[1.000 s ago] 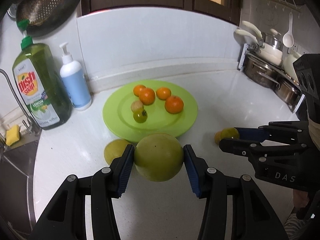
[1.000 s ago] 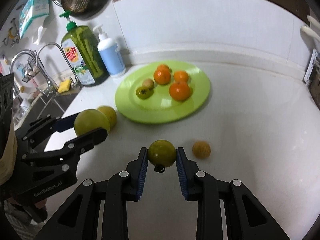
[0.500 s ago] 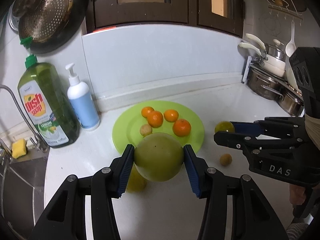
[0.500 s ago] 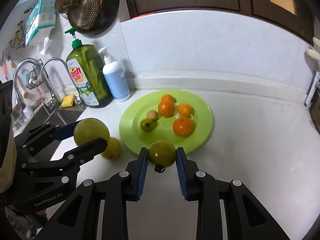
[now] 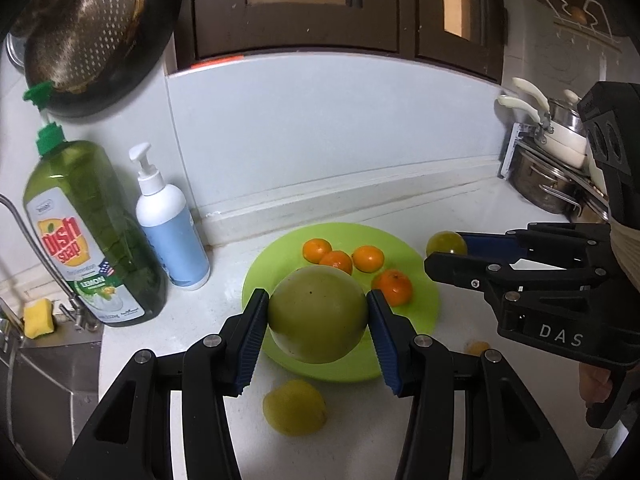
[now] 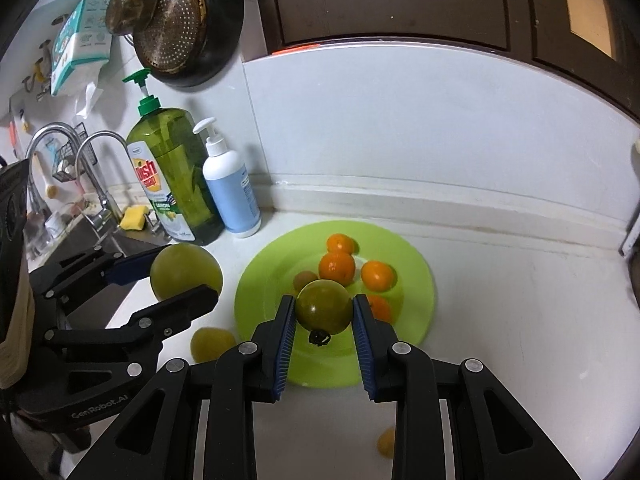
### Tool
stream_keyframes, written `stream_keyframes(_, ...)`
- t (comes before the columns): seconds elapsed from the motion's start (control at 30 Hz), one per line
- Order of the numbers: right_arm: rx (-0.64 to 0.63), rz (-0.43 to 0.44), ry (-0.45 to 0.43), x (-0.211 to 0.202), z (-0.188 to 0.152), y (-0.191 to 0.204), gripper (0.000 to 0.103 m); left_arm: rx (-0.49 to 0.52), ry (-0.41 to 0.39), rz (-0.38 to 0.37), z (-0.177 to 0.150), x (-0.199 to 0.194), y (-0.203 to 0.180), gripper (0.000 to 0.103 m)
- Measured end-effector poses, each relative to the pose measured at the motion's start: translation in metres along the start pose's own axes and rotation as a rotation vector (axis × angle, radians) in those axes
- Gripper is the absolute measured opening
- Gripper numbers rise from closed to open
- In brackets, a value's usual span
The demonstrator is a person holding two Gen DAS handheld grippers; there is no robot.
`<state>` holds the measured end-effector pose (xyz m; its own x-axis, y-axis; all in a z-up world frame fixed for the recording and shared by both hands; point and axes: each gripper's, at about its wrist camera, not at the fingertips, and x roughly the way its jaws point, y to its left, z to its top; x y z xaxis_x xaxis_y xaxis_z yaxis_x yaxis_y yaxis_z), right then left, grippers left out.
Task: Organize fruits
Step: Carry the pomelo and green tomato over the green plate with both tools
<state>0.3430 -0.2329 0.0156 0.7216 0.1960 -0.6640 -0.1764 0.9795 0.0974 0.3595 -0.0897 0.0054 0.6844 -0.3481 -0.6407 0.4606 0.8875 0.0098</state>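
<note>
My left gripper (image 5: pixel 317 314) is shut on a large green-yellow round fruit (image 5: pixel 318 314) and holds it in the air above the near part of the lime green plate (image 5: pixel 404 236). My right gripper (image 6: pixel 323 312) is shut on a smaller green fruit with a dark stem (image 6: pixel 324 306), held above the same plate (image 6: pixel 412 248). Several oranges (image 5: pixel 362 260) lie on the plate. A yellow lemon-like fruit (image 5: pixel 294 407) and a small yellow-orange fruit (image 5: pixel 476 347) lie on the white counter. The large fruit also shows in the right wrist view (image 6: pixel 186 270).
A green dish soap bottle (image 5: pixel 90 236) and a white-blue pump bottle (image 5: pixel 170 224) stand left of the plate by the wall. A sink with a yellow sponge (image 5: pixel 38 316) is at far left. Pots on a rack (image 5: pixel 552 168) stand at the right. A colander (image 5: pixel 80 28) hangs above.
Both grippers have risen from the counter with their fruits and moved over the plate. The lemon-like fruit and the small yellow-orange fruit stay on the counter below.
</note>
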Motion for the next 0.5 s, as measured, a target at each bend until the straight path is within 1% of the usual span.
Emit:
stream_keyframes(0.27, -0.013, -0.005, 0.021, 0.024, 0.017, -0.008, 0.030, 0.004, 0.034, -0.014, 0.019, 0.029, 0.013, 0.049)
stream_keyframes(0.5, -0.008, 0.002, 0.070, 0.055, 0.028, -0.016, 0.030, -0.022, 0.096, -0.039, 0.030, 0.065, 0.027, 0.049)
